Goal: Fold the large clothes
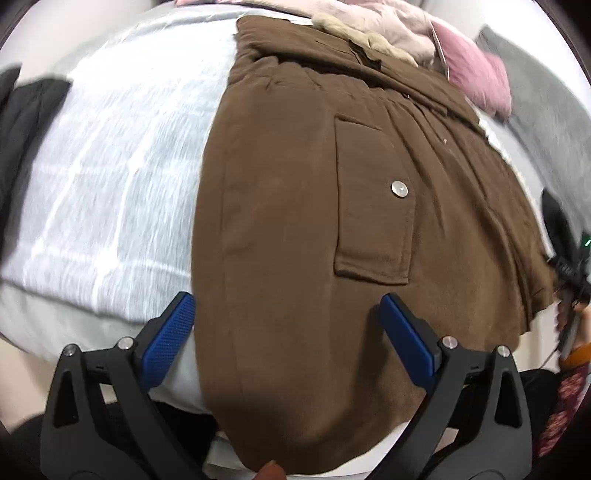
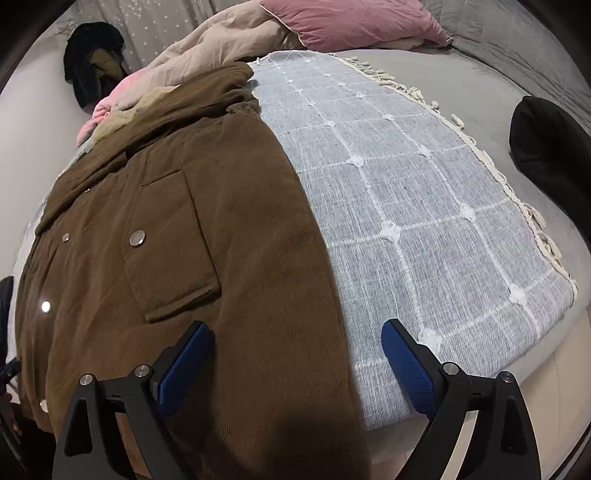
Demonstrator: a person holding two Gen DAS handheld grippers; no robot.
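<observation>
A large brown coat (image 1: 303, 229) with a flap pocket and metal snaps lies spread along the bed, collar at the far end; it also shows in the right wrist view (image 2: 192, 236). My left gripper (image 1: 286, 317) is open and empty, hovering over the coat's near hem. My right gripper (image 2: 295, 350) is open and empty, above the coat's right edge where it meets the blanket. Neither gripper touches the fabric as far as I can tell.
A light blue checked blanket (image 2: 406, 206) with a fringe covers the grey bed (image 2: 498, 85). A pink pillow (image 2: 351, 18) and a beige-pink quilt (image 2: 221, 40) lie at the head. A black garment (image 2: 546, 144) lies at the right. Dark clothes (image 2: 92, 55) hang at the wall.
</observation>
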